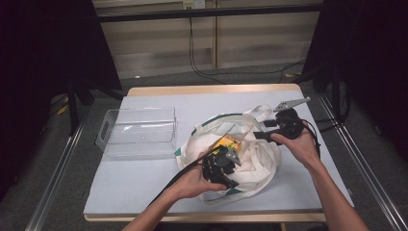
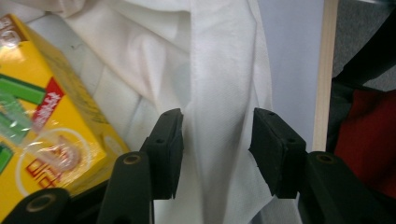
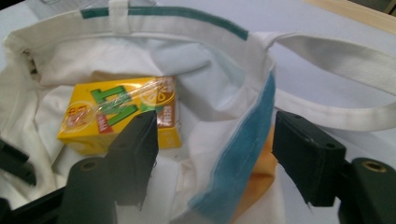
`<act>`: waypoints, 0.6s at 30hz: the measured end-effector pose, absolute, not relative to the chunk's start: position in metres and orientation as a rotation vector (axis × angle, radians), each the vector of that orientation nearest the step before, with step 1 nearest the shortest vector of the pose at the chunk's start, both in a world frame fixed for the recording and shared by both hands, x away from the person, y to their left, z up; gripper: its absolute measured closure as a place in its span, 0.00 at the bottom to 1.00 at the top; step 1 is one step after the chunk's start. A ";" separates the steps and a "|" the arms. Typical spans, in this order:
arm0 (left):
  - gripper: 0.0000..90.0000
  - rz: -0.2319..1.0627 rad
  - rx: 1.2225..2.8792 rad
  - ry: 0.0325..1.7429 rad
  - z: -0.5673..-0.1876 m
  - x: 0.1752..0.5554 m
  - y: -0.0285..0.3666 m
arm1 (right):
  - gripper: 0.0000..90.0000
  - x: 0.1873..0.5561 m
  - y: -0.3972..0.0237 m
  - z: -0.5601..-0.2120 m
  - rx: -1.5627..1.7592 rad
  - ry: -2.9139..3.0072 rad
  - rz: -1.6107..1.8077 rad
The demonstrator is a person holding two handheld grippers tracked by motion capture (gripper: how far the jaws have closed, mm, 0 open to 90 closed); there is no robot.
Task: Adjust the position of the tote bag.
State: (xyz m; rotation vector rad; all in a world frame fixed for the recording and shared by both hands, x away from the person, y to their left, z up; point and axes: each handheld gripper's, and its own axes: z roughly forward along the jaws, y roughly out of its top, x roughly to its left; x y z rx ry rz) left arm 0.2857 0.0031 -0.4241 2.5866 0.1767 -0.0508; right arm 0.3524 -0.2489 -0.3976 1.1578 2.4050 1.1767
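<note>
Your table (image 1: 144, 192) carries a white bag (image 1: 255, 159) lying slumped right of centre, its mouth facing away from you, with an empty clear bin (image 1: 137, 132) just to its left. Inside the bag lies a yellow carton (image 1: 227, 142), flat on the bottom cloth, near the mouth.

The biggest risk is the bag itself. It is limp, and nothing pins it to the table, so any pull on a fold will likely drag the whole bag toward you and tip the carton deeper in or hide it under cloth.

Your left gripper (image 2: 217, 154) has its jaws apart with a ridge of bag cloth between them; the pads do not seem to press on it. If you close here you will take cloth, not carton. The carton sits off to one side of those jaws, so a sideways move with cloth pinched would crumple the bag over it.

Your right gripper (image 3: 215, 158) is also open, straddling the blue-edged rim (image 3: 247, 140) of the bag, with a strap (image 3: 336, 116) just beyond. Closing carelessly could catch the strap with the rim, and lifting then would fold the mouth shut instead of holding it wide.

The carton has a plastic-wrapped straw (image 3: 116, 105) on its face. That film looks slick, so a grip across it may slide, and a hard squeeze could dent the carton.
</note>
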 end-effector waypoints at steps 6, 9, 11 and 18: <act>0.65 -0.095 2.621 0.185 -0.435 0.287 0.001 | 0.33 0.371 -0.247 -0.403 1.202 2.471 1.076; 0.79 -0.129 2.652 0.165 -0.437 0.286 0.001 | 0.36 0.379 -0.243 -0.413 1.230 2.548 1.002; 0.83 -0.147 2.646 0.171 -0.438 0.284 0.001 | 0.47 0.385 -0.239 -0.422 1.261 2.618 0.925; 0.91 -0.245 2.641 0.107 -0.432 0.274 0.006 | 0.76 0.389 -0.251 -0.436 1.274 2.743 0.745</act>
